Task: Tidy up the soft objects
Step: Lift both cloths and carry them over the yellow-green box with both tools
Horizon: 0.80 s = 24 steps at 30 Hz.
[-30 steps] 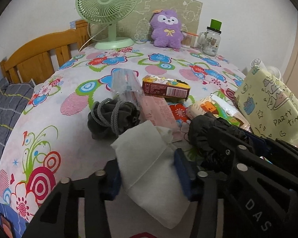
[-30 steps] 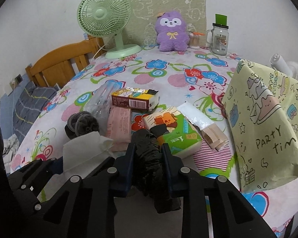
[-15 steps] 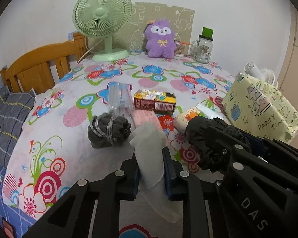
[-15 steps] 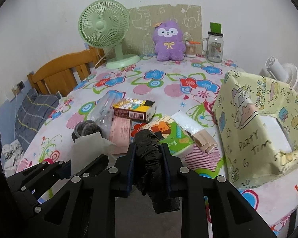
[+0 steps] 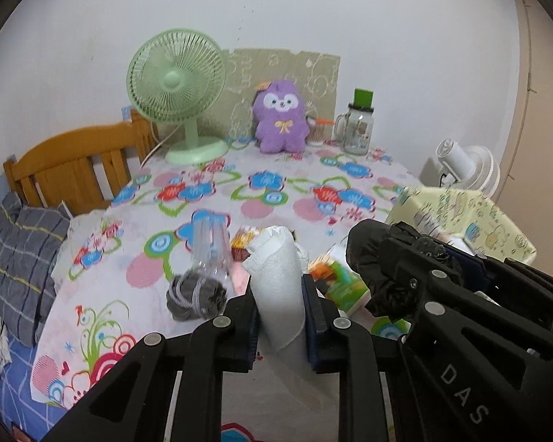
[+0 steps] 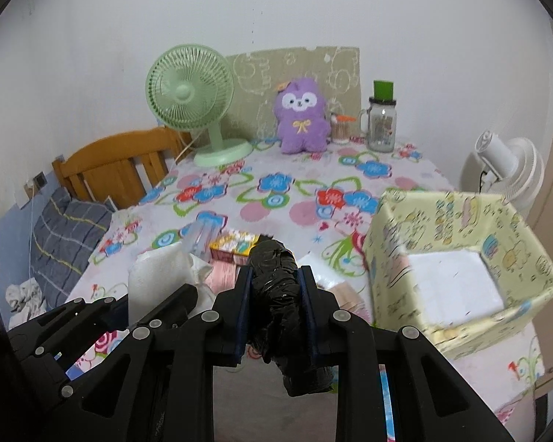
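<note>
My left gripper [image 5: 280,294] is shut on a white folded cloth [image 5: 276,280], which hangs clear above the floral table [image 5: 239,184]. Right beside it, my right gripper [image 6: 276,287] is shut on a crumpled black plastic bag [image 6: 280,294]; that bag [image 5: 383,265] also shows in the left wrist view. The white cloth [image 6: 158,280] appears at the lower left of the right wrist view. A grey bath puff [image 5: 195,294] lies on the table below the left gripper. A yellow "party time" box [image 6: 461,258] stands open at the right, with a white bottom.
A clear plastic bottle [image 5: 210,246], a yellow snack box [image 6: 236,246] and a green tissue pack [image 5: 335,276] lie mid-table. A green fan [image 5: 180,92], purple plush [image 5: 280,118] and glass jar [image 5: 359,125] line the back. A wooden chair [image 5: 77,169] stands at the left, a white fan [image 6: 505,169] at the right.
The left jaws closed on the white cloth and lifted it off the table. Both grippers rose together, and the black bag went up with the right one.
</note>
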{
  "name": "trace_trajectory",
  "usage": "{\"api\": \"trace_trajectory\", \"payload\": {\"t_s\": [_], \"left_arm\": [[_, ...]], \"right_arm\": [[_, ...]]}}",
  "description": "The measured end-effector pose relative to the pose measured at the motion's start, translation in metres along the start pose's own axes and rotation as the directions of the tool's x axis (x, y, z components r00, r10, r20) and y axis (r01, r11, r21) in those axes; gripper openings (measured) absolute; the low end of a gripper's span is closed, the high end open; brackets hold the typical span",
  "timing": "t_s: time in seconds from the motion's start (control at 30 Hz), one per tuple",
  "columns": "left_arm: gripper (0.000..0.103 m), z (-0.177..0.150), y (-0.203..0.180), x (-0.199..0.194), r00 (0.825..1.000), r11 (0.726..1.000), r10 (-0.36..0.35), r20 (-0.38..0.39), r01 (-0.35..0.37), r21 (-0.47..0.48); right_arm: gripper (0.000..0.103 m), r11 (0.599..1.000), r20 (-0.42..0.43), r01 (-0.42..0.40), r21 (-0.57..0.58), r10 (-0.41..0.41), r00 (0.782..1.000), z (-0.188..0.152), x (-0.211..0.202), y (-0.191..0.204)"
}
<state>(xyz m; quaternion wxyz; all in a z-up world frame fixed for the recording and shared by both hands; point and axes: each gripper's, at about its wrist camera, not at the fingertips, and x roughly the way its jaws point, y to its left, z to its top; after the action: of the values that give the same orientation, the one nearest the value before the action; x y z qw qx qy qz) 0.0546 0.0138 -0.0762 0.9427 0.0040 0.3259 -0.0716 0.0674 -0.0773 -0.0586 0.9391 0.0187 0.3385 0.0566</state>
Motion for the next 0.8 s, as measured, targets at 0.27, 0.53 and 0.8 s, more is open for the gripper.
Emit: {"api": "trace_trajectory", "payload": {"t_s": [0.27, 0.53, 0.8], "left_arm": [[0.018, 0.019, -0.015, -0.015, 0.999, 1.0, -0.008, 0.044, 0.007, 0.018], [0.018, 0.034, -0.036, -0.022, 0.997, 1.0, -0.014, 0.073, 0.012, 0.025], [0.018, 0.047, -0.061, -0.022, 0.995, 0.999, -0.02, 0.098, 0.016, 0.04]], "right_arm": [[0.028, 1.0, 0.038, 0.016, -0.004, -0.015, 0.999, 0.017, -0.021, -0.012], [0.028, 0.999, 0.066, 0.036, -0.002, -0.036, 0.997, 0.031, -0.035, -0.029], [0.028, 0.999, 0.085, 0.052, 0.01, -0.053, 0.995, 0.045, -0.043, -0.055]]}}
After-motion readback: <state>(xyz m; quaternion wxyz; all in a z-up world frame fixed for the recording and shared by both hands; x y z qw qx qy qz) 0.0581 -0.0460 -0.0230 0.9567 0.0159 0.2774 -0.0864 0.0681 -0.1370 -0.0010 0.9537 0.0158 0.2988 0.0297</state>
